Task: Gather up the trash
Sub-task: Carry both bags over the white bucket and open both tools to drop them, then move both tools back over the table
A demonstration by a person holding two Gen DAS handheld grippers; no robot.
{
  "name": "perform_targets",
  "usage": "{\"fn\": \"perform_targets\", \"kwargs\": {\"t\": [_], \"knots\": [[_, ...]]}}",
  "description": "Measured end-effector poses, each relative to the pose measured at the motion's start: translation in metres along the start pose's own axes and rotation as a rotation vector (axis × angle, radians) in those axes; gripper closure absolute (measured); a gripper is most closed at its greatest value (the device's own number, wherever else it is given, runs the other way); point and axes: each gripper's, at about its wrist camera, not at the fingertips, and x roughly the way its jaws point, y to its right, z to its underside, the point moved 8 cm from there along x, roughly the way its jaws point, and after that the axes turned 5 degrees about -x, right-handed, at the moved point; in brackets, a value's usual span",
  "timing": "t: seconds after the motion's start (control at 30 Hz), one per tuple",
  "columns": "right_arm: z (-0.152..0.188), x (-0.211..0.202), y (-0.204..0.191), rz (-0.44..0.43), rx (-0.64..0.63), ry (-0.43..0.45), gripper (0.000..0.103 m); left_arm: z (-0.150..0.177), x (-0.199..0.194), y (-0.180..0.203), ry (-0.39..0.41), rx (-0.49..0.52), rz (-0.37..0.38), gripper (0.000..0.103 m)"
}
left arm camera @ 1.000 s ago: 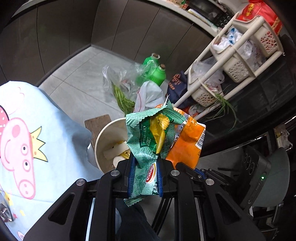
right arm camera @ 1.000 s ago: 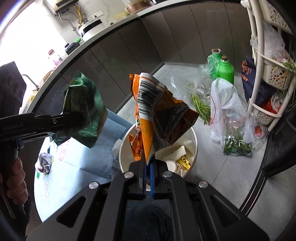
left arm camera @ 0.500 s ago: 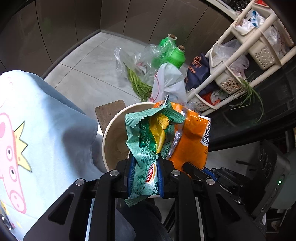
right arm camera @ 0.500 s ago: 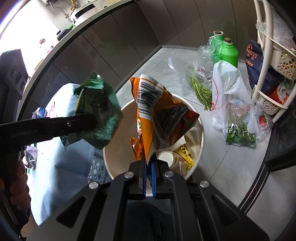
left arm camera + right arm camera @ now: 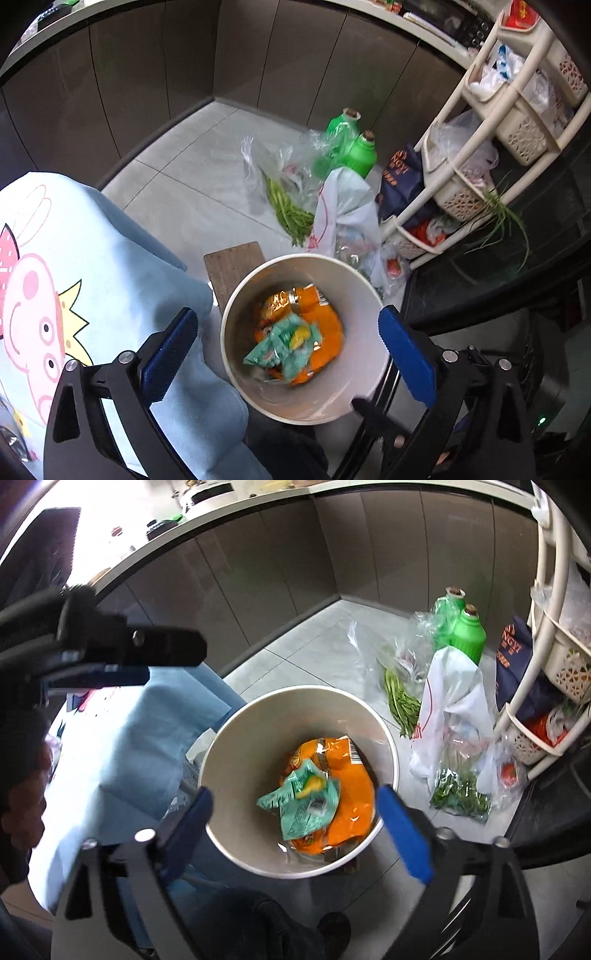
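Both grippers are over the bin right now and both are letting go. My left gripper (image 5: 290, 341) has its jaws swinging open, blue pads spread wide with nothing between them, just the white bin (image 5: 236, 295) framed below. Same deal on the right gripper (image 5: 295, 818): jaws opening, wide apart, nothing pinched.

The trash itself is down inside the bin. The green wrapper (image 5: 282, 341) sits on top of the orange chip bag (image 5: 321, 332), both a bit blurry in the left wrist view. From the right wrist view the green wrapper (image 5: 308, 806) lies crumpled across the orange chip bag (image 5: 351, 794), touching it, with the white bin (image 5: 229, 738) walls all around.

The left gripper (image 5: 122, 657) also shows up in the right view, off to the upper left above the light blue cloth (image 5: 122, 753). That cloth (image 5: 92, 266) hangs right against the bin's side.

Floor past the bin: two green bottles (image 5: 354, 147), a clear bag of green beans (image 5: 288, 210), a white plastic bag (image 5: 343, 206), and a cream basket rack (image 5: 509, 122) on the right. A small wooden board (image 5: 231, 266) lies just behind the bin.
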Motion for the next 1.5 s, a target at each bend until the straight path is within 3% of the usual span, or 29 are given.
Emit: {"fn": "perform_targets", "kwargs": {"t": [0.3, 0.7, 1.0, 1.3, 1.5], "knots": [[-0.009, -0.017, -0.013, 0.022, -0.045, 0.031, 0.004, 0.007, -0.016, 0.002, 0.009, 0.002, 0.007, 0.009], [-0.032, -0.057, -0.061, -0.017, -0.112, 0.097, 0.003, 0.011, -0.091, -0.027, 0.109, -0.086, 0.006, 0.009], [-0.043, -0.079, -0.134, -0.099, -0.223, 0.125, 0.003, 0.042, -0.169, -0.103, 0.21, -0.23, -0.074, 0.009], [-0.036, -0.076, -0.228, -0.216, -0.348, 0.082, 0.003, 0.112, -0.227, -0.202, 0.253, -0.417, -0.169, 0.009], [-0.029, -0.066, -0.288, -0.317, -0.357, 0.023, 0.003, 0.16, -0.256, -0.264, 0.277, -0.523, -0.209, 0.009]]}}
